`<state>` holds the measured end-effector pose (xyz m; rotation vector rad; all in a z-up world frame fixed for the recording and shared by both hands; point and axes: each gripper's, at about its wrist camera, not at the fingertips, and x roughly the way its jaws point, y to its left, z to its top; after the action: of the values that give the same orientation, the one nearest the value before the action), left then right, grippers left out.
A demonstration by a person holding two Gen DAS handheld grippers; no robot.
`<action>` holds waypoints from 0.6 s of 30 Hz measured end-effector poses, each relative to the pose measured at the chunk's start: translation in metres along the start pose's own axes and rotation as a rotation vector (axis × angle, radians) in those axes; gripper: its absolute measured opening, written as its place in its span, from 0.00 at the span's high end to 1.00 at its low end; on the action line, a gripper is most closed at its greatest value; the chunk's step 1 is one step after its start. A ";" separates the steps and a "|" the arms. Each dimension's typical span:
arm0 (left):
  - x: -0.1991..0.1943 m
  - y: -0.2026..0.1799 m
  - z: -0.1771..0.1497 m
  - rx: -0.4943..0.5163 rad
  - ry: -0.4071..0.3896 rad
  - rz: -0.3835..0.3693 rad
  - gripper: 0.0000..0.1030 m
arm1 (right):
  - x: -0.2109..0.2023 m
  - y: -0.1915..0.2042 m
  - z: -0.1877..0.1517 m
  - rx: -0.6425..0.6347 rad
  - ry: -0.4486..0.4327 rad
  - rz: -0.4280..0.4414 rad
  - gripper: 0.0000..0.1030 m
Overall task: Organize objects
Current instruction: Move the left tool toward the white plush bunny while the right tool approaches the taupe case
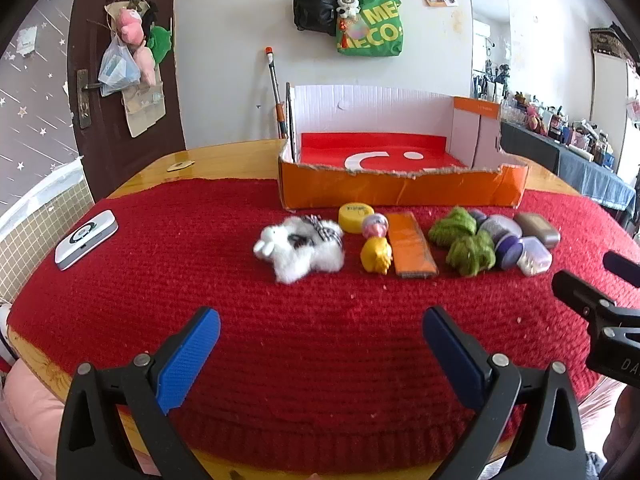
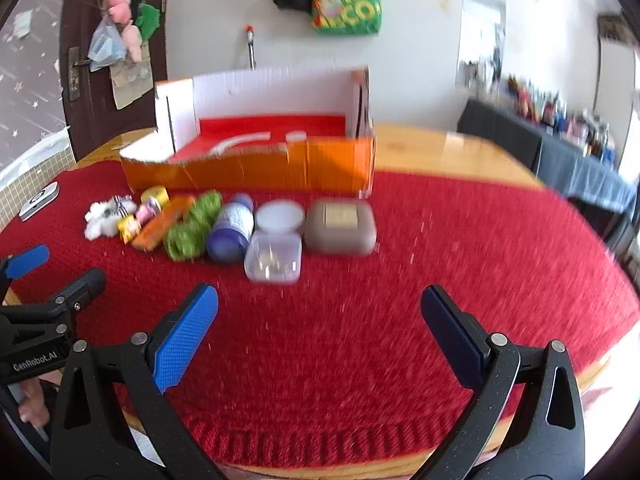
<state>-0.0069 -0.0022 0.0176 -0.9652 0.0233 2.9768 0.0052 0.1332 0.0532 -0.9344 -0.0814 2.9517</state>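
Both grippers are held low over the near half of the red knitted mat (image 1: 280, 344), nothing gripped. Left gripper (image 1: 320, 354): blue pads spread wide, empty. Right gripper (image 2: 320, 332): pads spread wide too, empty; its view is motion-blurred.

The items are lined up in one row just in front of the orange box (image 1: 400, 188), presumably staged so each can be lifted straight over the low torn front wall. In the left view, seen from the row centre: white plush toy (image 1: 298, 254) at 9 o'clock, yellow round tin (image 1: 355, 217) and yellow figure (image 1: 376, 255) next to it, orange flat case (image 1: 412, 249) mid-row, two green knitted pieces (image 1: 464, 240) and purple jars (image 1: 508, 246) toward 3 o'clock. The clear plastic case (image 2: 273, 256) and grey-brown case (image 2: 340, 227) end the row, nearest the right gripper.

The box interior appears empty, so sorting is judged not yet started. A white device (image 1: 86, 238) lies apart at 9 o'clock on the mat, likely not part of the set.
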 end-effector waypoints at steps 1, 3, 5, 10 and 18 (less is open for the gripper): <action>0.001 0.002 0.005 -0.006 0.010 -0.013 0.00 | -0.002 0.002 0.003 -0.016 -0.011 -0.005 0.00; 0.002 0.005 0.011 -0.012 0.025 -0.024 0.00 | -0.003 0.003 0.010 -0.046 -0.024 -0.012 0.00; 0.004 0.011 0.018 -0.016 0.037 -0.026 0.00 | -0.002 0.002 0.018 -0.053 -0.028 -0.009 0.00; 0.013 0.024 0.041 -0.018 0.066 -0.046 0.00 | 0.011 -0.012 0.039 -0.040 -0.004 0.000 0.00; 0.057 0.048 0.057 -0.055 0.243 -0.093 0.00 | 0.051 -0.036 0.062 -0.040 0.109 -0.035 0.00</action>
<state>-0.0872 -0.0485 0.0308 -1.2914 -0.0991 2.7725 -0.0713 0.1696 0.0773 -1.0852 -0.1520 2.8711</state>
